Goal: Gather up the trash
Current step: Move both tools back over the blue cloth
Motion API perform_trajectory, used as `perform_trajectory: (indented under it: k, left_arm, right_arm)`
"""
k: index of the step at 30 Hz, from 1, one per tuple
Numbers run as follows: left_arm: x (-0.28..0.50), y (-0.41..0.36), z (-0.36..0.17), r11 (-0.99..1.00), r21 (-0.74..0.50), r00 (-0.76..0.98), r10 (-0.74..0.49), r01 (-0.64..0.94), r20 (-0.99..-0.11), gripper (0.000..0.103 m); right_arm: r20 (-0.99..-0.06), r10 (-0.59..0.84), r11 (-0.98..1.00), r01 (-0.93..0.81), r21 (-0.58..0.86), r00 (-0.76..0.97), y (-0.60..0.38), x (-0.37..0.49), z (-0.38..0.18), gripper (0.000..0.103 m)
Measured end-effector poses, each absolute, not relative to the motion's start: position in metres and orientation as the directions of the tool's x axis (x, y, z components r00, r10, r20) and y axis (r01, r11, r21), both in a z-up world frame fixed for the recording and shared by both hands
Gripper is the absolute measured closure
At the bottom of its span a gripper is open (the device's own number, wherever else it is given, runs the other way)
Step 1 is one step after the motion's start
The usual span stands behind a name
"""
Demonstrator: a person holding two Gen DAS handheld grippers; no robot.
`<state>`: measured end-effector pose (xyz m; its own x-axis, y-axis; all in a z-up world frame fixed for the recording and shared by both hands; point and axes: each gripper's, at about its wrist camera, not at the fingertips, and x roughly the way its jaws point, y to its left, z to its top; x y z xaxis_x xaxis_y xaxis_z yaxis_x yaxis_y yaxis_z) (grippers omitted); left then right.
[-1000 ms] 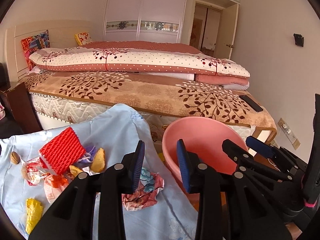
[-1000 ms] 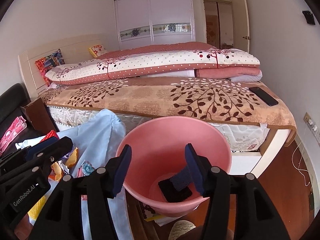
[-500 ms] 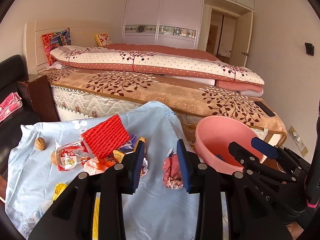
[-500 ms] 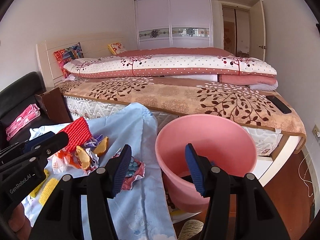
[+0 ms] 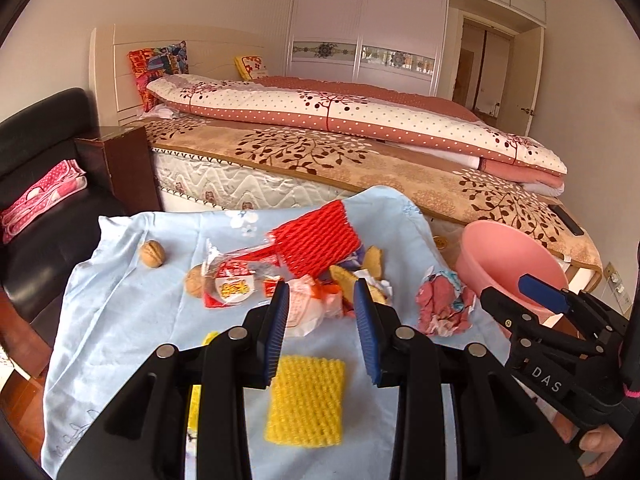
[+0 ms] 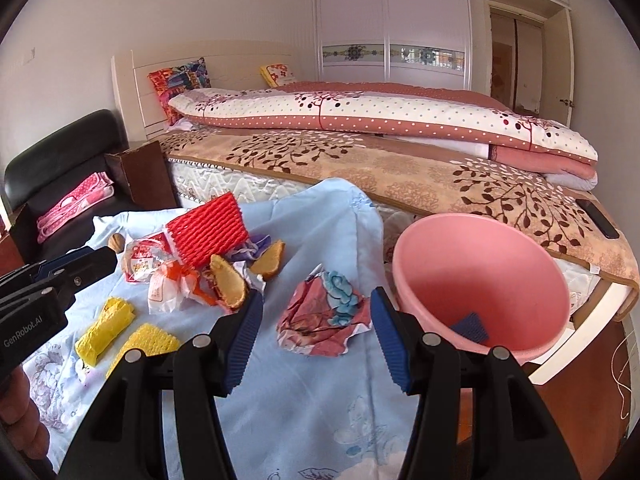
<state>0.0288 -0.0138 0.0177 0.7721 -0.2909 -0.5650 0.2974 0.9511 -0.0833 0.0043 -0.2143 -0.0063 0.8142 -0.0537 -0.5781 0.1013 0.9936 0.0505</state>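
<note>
Trash lies on a light blue cloth (image 5: 140, 340): a red foam net (image 5: 316, 240), a yellow foam net (image 5: 306, 400), snack wrappers (image 5: 232, 286), a walnut (image 5: 152, 254), peel pieces (image 6: 230, 286) and a crumpled pink-and-blue paper (image 6: 324, 316). My left gripper (image 5: 321, 292) hovers open over the wrapper pile with nothing between its pads. My right gripper (image 6: 316, 300) is open too, with the crumpled paper just beyond its fingertips. To the right, a pink bucket (image 6: 480, 272) holds a dark blue piece (image 6: 470, 326). Each gripper shows at the edge of the other's view.
A made bed (image 5: 320, 160) runs behind the cloth, with a phone (image 6: 598, 218) on its right end. A black sofa (image 5: 36, 140) with a pink cloth and a brown nightstand (image 5: 128, 168) stand on the left. A wardrobe fills the back wall.
Both grippers have swung left, away from the pink bucket and over the trash on the blue cloth. The bucket now sits at the right of both views. Both stay open.
</note>
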Motion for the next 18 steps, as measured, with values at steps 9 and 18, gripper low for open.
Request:
perform_trajectory:
  k: [9,18]
  left_arm:
    - [0.018,0.054,-0.003,0.980,-0.032,0.771,-0.174,0.195,-0.612,0.070]
    - [0.012,0.087,-0.037,0.987,-0.060,0.695,-0.148,0.149,-0.703,0.070]
  right_arm:
    - [-0.625,0.062,0.997,-0.023,0.070,0.778,-0.183,0.007,-0.023,0.048]
    - [-0.656,0.175,0.984,-0.145,0.100,0.735,-0.155,0.007,-0.032,0.048]
